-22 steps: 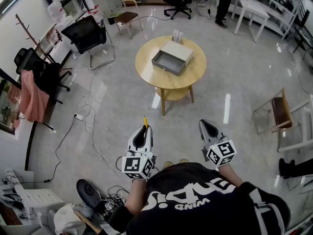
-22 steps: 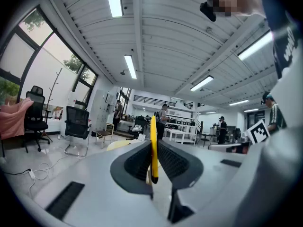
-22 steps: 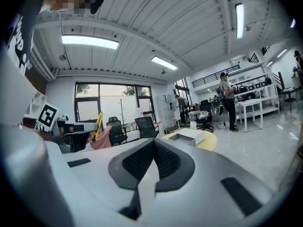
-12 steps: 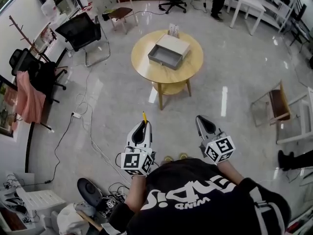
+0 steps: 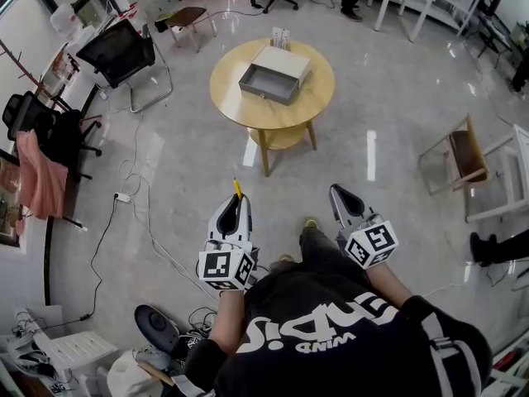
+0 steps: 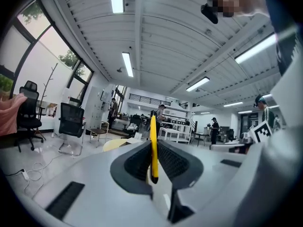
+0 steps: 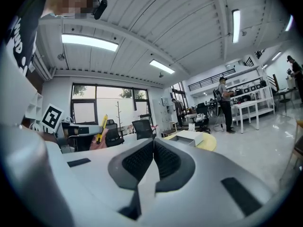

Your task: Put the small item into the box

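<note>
The box (image 5: 269, 82), a shallow grey tray with its open side up, lies on the round wooden surface (image 5: 312, 99), well ahead of the person on the glossy grey floor (image 5: 397, 98). It sits a little past the middle of the top, turned at an angle, with a pale lid-like part behind it. A small white stand (image 5: 281, 36) is at the far rim, just behind the box. Black office chairs (image 5: 118, 52) stand to the left of the surface and a wooden chair (image 5: 463, 165) well off to the right.

The person, in a black printed shirt (image 5: 331, 337), holds both tools low in front of the body, well apart from the surface. The left tool (image 5: 235, 207) is clenched on the small item (image 6: 153, 136), a thin yellow stick standing upright between the ribbed pads, its upper end poking out above the jaw tips. The right tool (image 7: 152, 154) is beside it at about the same height, with its jaws pressed together and nothing between them.
</note>
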Demonstrator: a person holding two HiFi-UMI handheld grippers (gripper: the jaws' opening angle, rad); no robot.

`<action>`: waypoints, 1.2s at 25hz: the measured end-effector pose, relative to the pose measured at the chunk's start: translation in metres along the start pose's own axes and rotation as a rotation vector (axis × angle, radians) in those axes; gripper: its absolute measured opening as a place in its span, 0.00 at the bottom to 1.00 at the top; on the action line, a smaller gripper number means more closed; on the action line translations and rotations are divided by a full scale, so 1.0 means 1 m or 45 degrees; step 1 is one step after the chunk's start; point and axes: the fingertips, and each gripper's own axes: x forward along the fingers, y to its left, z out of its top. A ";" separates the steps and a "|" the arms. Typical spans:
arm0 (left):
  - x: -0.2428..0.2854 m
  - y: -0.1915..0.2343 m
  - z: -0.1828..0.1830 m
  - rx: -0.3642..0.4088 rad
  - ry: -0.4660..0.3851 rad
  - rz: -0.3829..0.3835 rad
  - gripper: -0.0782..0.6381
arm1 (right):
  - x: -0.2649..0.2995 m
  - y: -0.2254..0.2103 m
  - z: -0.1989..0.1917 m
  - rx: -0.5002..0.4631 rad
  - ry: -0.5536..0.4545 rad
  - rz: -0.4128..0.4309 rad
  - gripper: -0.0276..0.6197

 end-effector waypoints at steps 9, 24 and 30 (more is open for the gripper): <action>0.029 0.011 -0.001 0.013 -0.002 -0.027 0.18 | 0.018 -0.021 -0.001 -0.006 -0.002 -0.033 0.05; 0.153 0.068 0.007 0.015 -0.009 -0.003 0.18 | 0.146 -0.101 0.008 -0.003 0.003 -0.006 0.05; 0.213 0.089 0.023 -0.004 -0.005 0.008 0.18 | 0.198 -0.133 0.024 0.000 0.032 0.017 0.05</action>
